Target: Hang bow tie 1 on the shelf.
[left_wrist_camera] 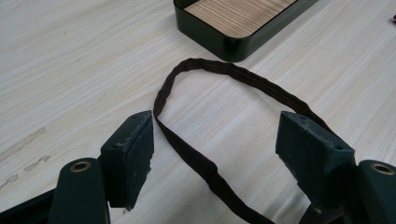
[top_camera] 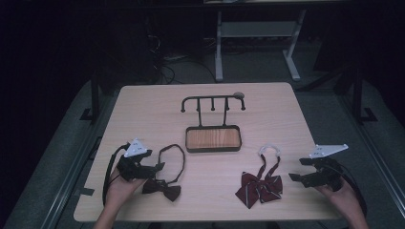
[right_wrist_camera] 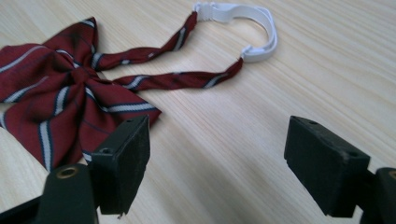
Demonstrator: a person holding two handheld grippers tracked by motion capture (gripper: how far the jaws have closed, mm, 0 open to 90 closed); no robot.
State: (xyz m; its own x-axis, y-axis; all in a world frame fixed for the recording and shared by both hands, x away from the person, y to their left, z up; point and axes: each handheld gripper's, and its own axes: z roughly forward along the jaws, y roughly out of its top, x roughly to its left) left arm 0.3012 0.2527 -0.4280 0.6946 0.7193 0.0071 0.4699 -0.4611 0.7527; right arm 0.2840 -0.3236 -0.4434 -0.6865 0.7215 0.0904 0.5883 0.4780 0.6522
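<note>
Table (top_camera: 143, 109); strap (left_wrist_camera: 196, 158) between tool (left_wrist_camera: 215, 154) jaws

Two bow ties lay on the worktop (top_camera: 143, 114): one dark bow tie (top_camera: 162, 188) with a dark neck loop, and one red striped bow tie (top_camera: 260, 187) with a white clasp. One rack (top_camera: 212, 101) with four pegs stood behind one wood-lined tray (top_camera: 213, 138). Two grippers were in hand, a left gripper (top_camera: 155, 168) and a right gripper (top_camera: 298, 169).

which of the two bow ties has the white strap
The striped red bow tie near the right gripper; its neck band ends in a white plastic clasp. The plain dark bow tie by the left gripper has an all-dark loop.
</note>
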